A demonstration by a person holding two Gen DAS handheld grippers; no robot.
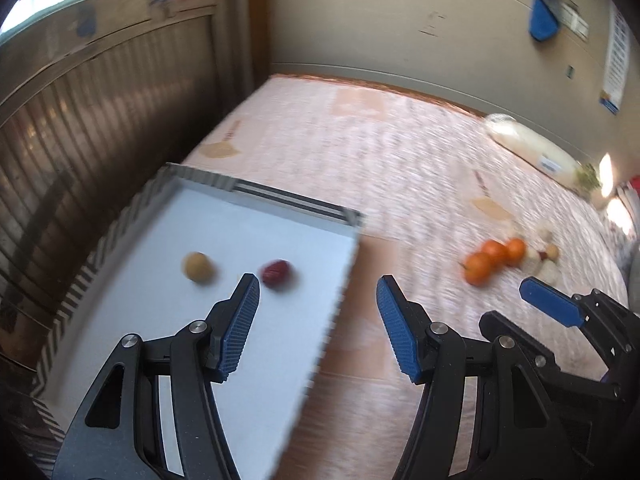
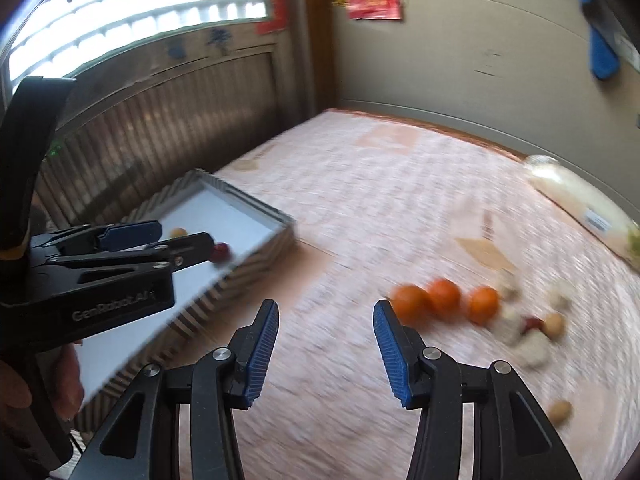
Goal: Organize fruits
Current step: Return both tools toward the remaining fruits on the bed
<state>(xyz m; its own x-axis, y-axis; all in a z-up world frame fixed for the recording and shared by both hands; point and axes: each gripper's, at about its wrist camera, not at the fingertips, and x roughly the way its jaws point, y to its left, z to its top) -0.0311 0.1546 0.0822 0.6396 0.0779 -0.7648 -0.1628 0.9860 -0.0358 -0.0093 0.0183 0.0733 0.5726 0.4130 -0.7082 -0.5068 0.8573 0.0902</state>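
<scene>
A white tray with a zigzag-patterned rim (image 1: 168,204) (image 2: 276,240) lies on the pink tablecloth at the left. In it sit a tan round fruit (image 1: 197,267) (image 2: 178,232) and a small red fruit (image 1: 276,274) (image 2: 220,251). Three oranges (image 1: 494,260) (image 2: 444,298) lie in a row on the cloth to the right, with several small pale and red fruits (image 2: 532,332) beside them. My left gripper (image 1: 318,292) is open and empty over the tray's right edge. My right gripper (image 2: 326,320) is open and empty, just left of the oranges.
A lone tan fruit (image 2: 560,411) lies near the front right. A white bag (image 1: 532,148) lies at the table's far right by the wall. A wooden panelled wall (image 1: 100,128) runs along the left side. The right gripper shows in the left wrist view (image 1: 556,304).
</scene>
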